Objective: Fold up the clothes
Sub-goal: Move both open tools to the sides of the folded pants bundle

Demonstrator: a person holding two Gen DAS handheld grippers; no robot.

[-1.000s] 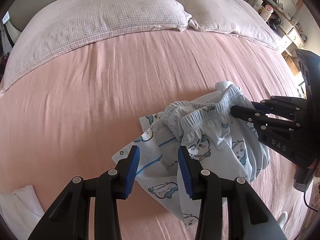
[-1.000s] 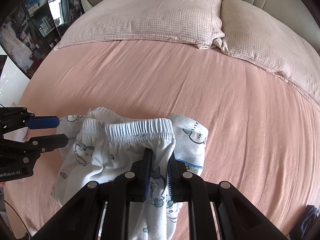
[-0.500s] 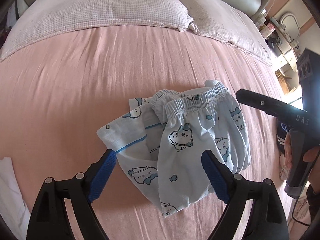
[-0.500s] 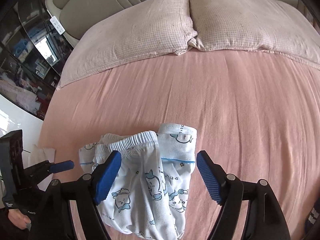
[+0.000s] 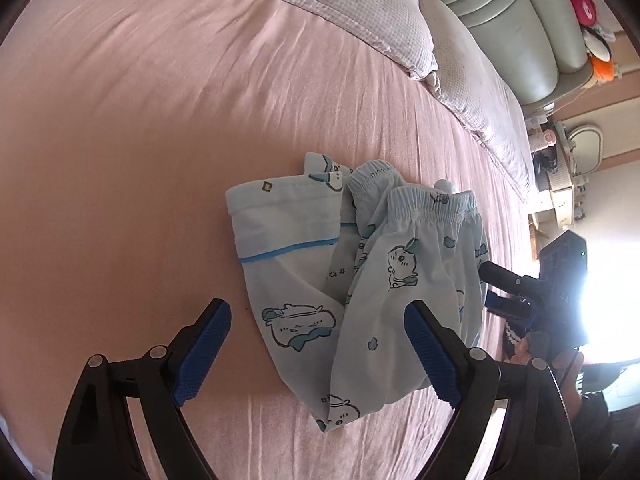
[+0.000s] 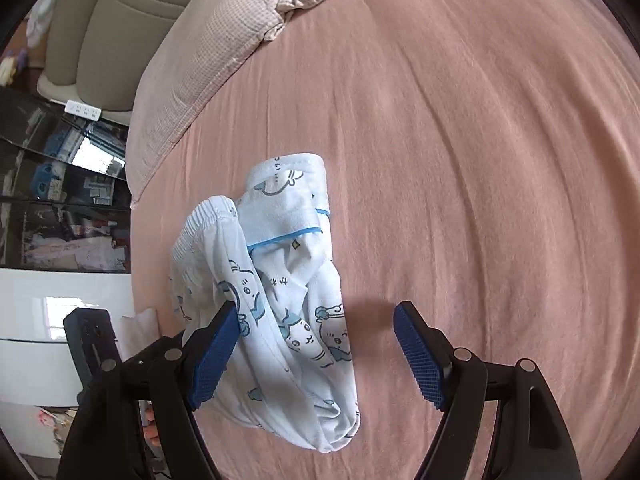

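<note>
My left gripper (image 5: 316,354) jaws opening, nothing clamped; folded pajama bundle (image 5: 360,276) lies on pink bedsheet (image 5: 140,140) at 12 o'clock. Right gripper (image 6: 314,350) spread wide; bundle between pads, possibly brushing left pad (image 6: 212,360).

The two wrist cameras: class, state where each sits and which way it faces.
Left wrist: on the left gripper, jaws opening, looking down at the pyjamas on the bed.
Right wrist: on the right gripper, open, facing the same way.
Shared: pyjamas, bed, pillows.
</note>
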